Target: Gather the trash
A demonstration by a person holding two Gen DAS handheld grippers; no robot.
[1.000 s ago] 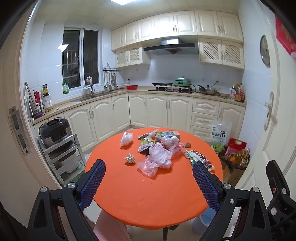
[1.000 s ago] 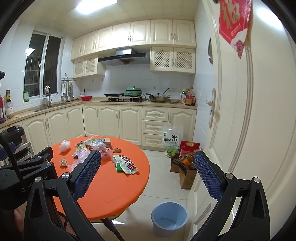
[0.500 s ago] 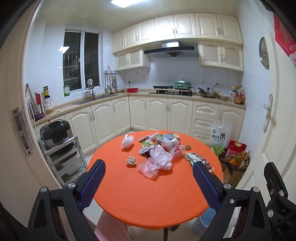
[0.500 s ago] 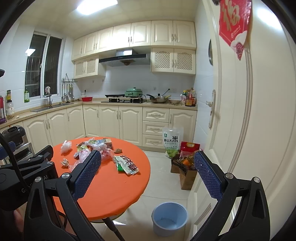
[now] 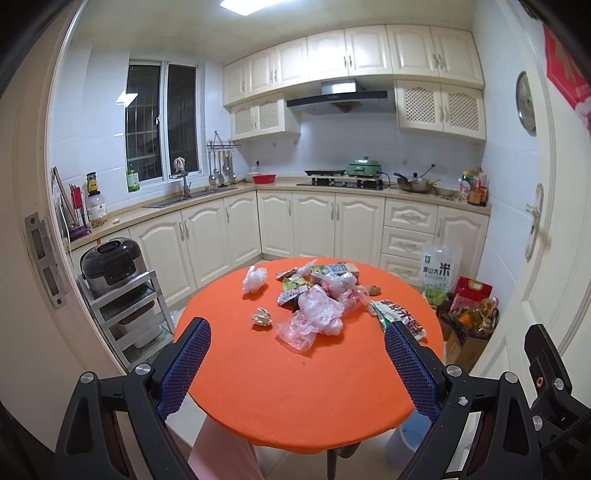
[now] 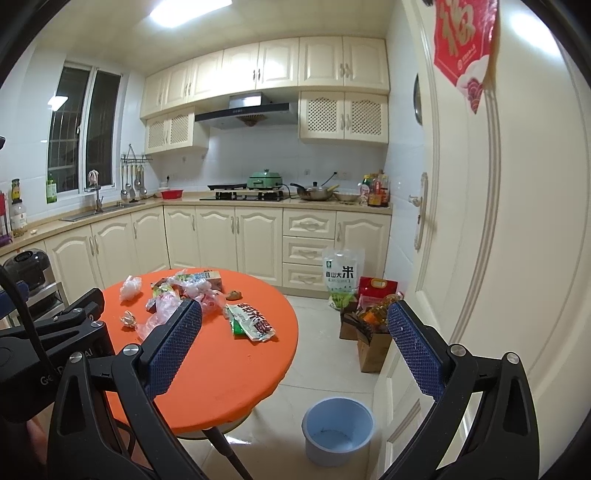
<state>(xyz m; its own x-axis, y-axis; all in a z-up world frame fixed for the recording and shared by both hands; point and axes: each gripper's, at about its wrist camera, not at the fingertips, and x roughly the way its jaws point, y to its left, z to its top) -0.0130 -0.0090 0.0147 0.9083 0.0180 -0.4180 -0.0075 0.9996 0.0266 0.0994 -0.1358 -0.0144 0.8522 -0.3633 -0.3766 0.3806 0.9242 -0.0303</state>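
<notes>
While both hand-held grippers, left [image 5: 297, 354] and right [image 6: 294, 347], are hovering wide open and empty, the flimsy plastic bags [image 5: 314, 314] ahead risk slipping out, missing the bin [image 6: 338, 430] below the right one.

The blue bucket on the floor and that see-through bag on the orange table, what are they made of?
The blue bucket looks like smooth moulded plastic: even colour, soft sheen, rounded rim. The see-through bag looks like thin plastic film: it is crinkled, glossy, and the orange table shows through it.

Bright ceiling light [image 5: 242, 5], fisheye-warped edges
</notes>
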